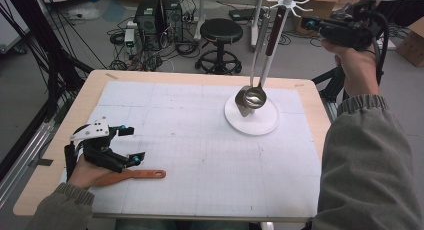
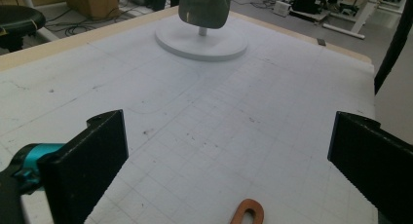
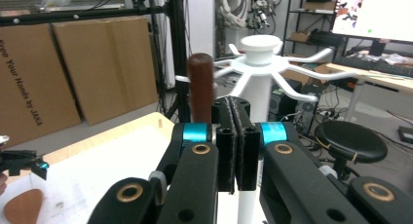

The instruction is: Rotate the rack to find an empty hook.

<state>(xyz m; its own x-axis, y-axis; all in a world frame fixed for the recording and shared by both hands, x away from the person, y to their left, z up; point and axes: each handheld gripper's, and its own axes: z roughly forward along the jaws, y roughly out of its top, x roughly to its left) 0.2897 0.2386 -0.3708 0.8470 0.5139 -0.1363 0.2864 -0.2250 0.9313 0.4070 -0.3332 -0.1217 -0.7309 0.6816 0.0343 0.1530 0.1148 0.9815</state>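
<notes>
Surroundings: I see a pale wooden table (image 1: 310, 97) topped by a white gridded mat (image 1: 200, 140). Beyond its far edge stand a black round stool (image 1: 221, 32) and black computer towers (image 1: 159, 15) among floor cables.
Obstacles: a white utensil stand with a round base and hook arms on top (image 1: 252, 121) sits on the far right of the mat. A steel ladle with a dark brown handle (image 1: 255, 96) and a second steel utensil (image 1: 243, 97) hang from it, their heads just above the base.
Left hand: my left gripper (image 1: 127, 145) rests low on the near left of the mat, tilted, grey plate uppermost, jaws spread wide with nothing between them.
Right hand: my right gripper (image 1: 309, 24) is held high at the stand's hook arms, pointing level. In the right gripper view (image 3: 236, 136) its padded jaws are pressed together, holding nothing, with the brown handle just beyond them.
Utensil: an orange-brown flat spatula with a slotted handle end (image 1: 132, 175) lies on the mat under my left hand, handle pointing right. Its slotted tip shows in the left gripper view (image 2: 248, 212).
</notes>
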